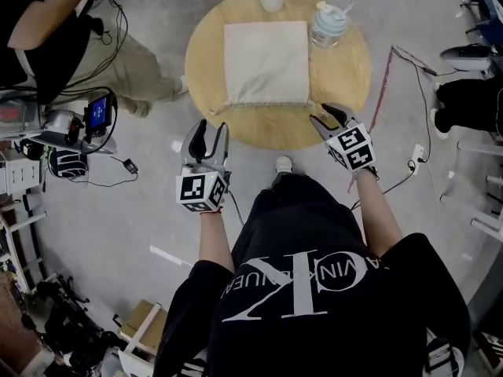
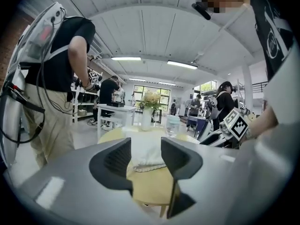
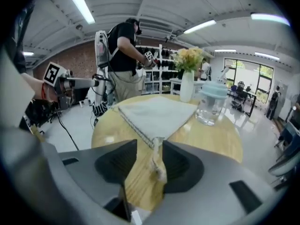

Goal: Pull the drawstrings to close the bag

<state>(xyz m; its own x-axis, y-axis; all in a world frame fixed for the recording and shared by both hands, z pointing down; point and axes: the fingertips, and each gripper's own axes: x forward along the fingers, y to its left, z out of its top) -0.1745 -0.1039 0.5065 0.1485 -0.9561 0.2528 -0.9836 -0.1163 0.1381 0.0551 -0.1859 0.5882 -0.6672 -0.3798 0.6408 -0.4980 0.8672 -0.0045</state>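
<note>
Bag: pale cloth, flat on the round table, mouth along the near edge, judged not yet drawn.
Right tongs: spread, drawstring between them, unpinched.
Left tongs: spread, empty, short of the near left corner.
Gripping and pulling remain.
Only the right gripper view shows the string clearly; the head view places both tongs.

This is a big work room, like a robot lab. The grey floor is bare and shiny. Cables and a small screen lie at about 8 o'clock from the round tabletop. Long lights run across the white ceiling. The right gripper view shows a brick wall at 10 o'clock, shelves full of gear, and big windows at 3 o'clock. A person stands there wearing a pack with wires.
</note>
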